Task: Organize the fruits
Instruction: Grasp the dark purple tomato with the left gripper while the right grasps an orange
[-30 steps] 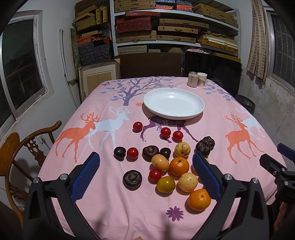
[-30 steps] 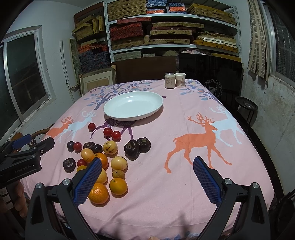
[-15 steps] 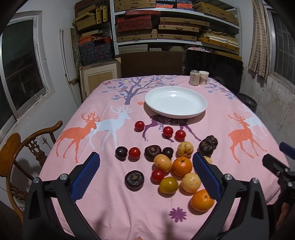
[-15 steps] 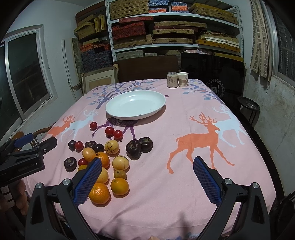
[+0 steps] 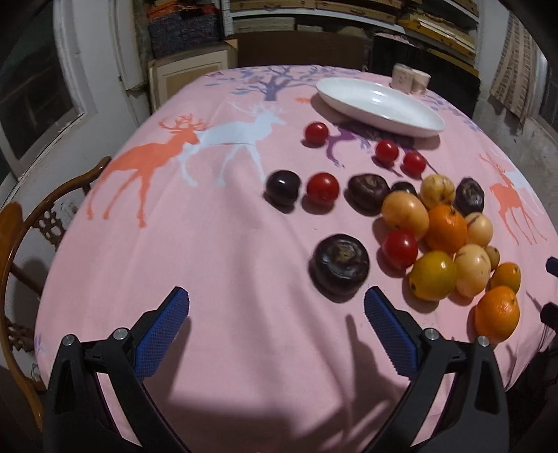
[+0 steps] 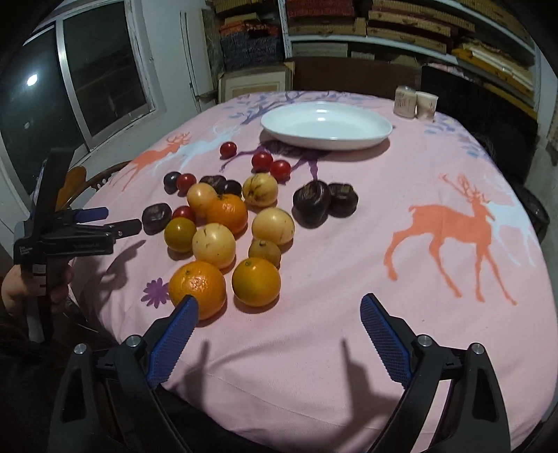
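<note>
Several fruits lie loose on the pink deer tablecloth: red tomatoes, dark purple fruits, oranges and pale yellow fruits. An empty white plate stands behind them; it also shows in the right wrist view. My left gripper is open and empty, low over the cloth just in front of a dark purple fruit. My right gripper is open and empty, its left pad beside the nearest orange. The left gripper also shows at the left of the right wrist view.
Two small cups stand behind the plate. A wooden chair stands at the table's left side. Shelves of boxes line the back wall, and a window is on the left.
Both grippers have dropped lower and moved forward toward the fruits, which now look much nearer. The left view has swung to the left. Both stay open and the fruits have not moved.
</note>
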